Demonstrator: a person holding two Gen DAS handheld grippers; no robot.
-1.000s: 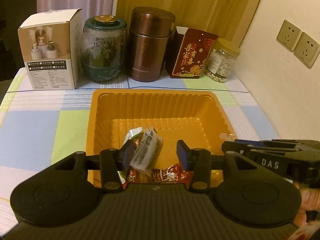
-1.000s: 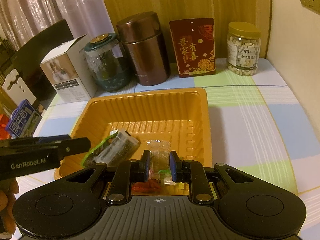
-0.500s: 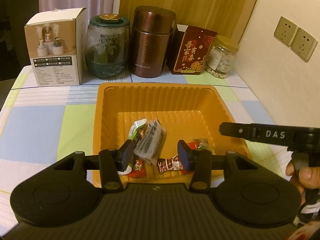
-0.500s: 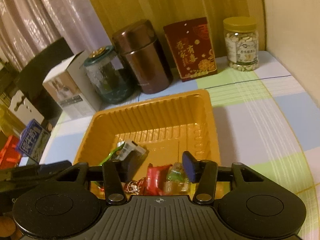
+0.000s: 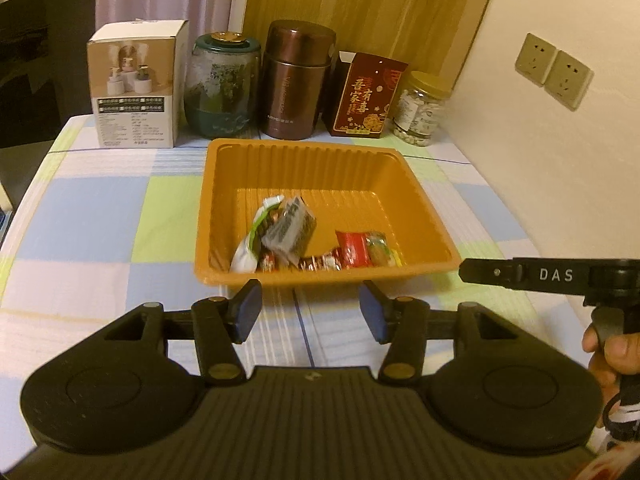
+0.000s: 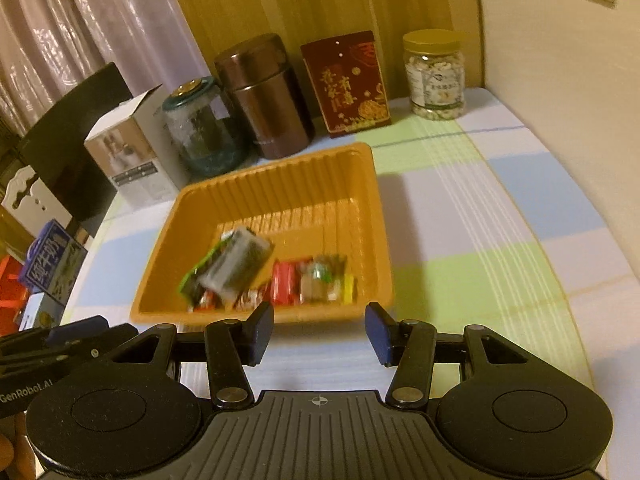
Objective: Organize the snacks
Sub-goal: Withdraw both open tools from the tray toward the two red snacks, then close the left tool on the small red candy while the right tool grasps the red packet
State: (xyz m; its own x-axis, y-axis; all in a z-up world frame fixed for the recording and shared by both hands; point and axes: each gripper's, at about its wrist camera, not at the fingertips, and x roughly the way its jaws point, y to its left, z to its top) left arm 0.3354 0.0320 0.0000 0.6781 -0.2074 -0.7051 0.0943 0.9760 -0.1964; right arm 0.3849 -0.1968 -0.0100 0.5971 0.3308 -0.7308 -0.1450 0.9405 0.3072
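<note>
An orange plastic tray (image 5: pixel 312 160) (image 6: pixel 280 184) sits on the checked tablecloth. Several wrapped snacks lie along its near side: a grey-and-green packet (image 5: pixel 288 228) (image 6: pixel 236 260), a red packet (image 5: pixel 352 248) (image 6: pixel 284 282) and small candies (image 5: pixel 378 250) (image 6: pixel 324 280). My left gripper (image 5: pixel 310 312) is open and empty, just in front of the tray's near rim. My right gripper (image 6: pixel 318 330) is open and empty, also in front of the near rim. The right gripper's side also shows at the right in the left wrist view (image 5: pixel 552 276).
Behind the tray stand a white box (image 5: pixel 136 88), a green glass jar (image 5: pixel 222 84), a brown canister (image 5: pixel 298 80), a red box (image 5: pixel 366 100) and a nut jar (image 5: pixel 422 110). A wall with sockets (image 5: pixel 554 70) runs along the right. A milk carton (image 6: pixel 48 260) lies off the table's left.
Both grippers have pulled back from over the tray to in front of its near rim. The right gripper opened and let go of a candy, which now lies in the tray.
</note>
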